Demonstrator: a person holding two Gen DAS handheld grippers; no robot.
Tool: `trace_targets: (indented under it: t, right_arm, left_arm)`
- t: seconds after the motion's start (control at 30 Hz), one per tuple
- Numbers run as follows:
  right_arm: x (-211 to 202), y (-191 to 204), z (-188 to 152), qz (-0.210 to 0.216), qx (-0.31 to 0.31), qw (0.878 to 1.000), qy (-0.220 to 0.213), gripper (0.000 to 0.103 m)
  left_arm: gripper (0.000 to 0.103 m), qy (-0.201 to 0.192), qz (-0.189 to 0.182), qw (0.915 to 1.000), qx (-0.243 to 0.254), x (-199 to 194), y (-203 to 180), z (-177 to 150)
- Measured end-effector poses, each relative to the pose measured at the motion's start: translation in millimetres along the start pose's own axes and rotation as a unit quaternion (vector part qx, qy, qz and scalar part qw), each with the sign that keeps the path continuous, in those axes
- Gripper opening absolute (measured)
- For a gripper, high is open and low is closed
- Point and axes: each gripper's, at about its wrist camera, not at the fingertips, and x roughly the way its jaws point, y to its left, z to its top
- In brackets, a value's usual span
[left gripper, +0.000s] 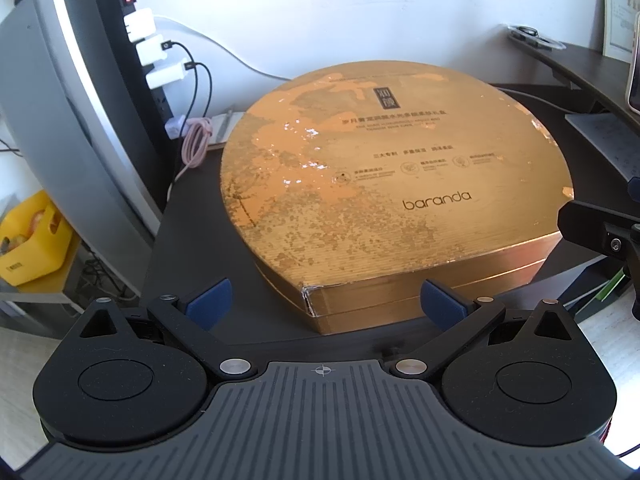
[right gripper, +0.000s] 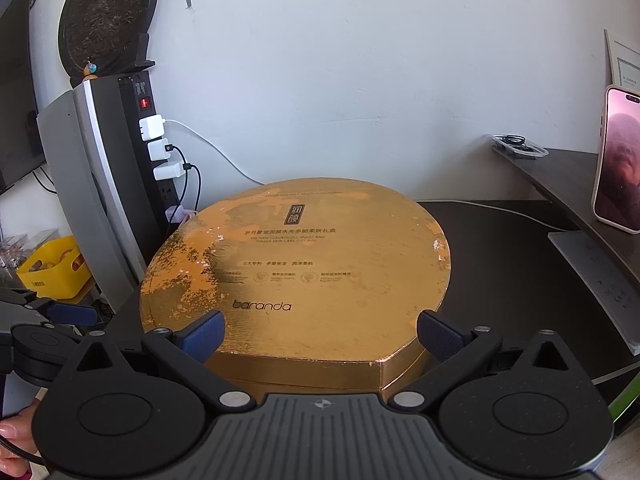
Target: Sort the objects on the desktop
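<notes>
Your left claw [left gripper: 326, 304] stood wide, its blue pads flanking the near corner of the gold box [left gripper: 384, 184] without touching it, holding nothing. Your right claw [right gripper: 320, 334] was equally wide and empty, over the box's [right gripper: 296, 272] front edge. That box lay flat on the dark bench [right gripper: 512, 264], at 12 o'clock. Its small print was unreadable; the phone [right gripper: 618, 160] at 3 o'clock was cut off.

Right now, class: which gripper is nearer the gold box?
Right. The right gripper hangs over the gold box's near edge; the left gripper sits just short of its front corner.
</notes>
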Motion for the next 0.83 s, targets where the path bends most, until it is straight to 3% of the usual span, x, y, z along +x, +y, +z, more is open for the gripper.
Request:
trace_targets:
  t: [0.83]
  right_arm:
    - [2.1, -5.6, 0.2, 0.006, 0.004, 1.000, 0.002, 0.103]
  left_arm:
    - [0.103, -0.002, -0.001, 1.0000, 0.009, -0.9, -7.6, 2.5]
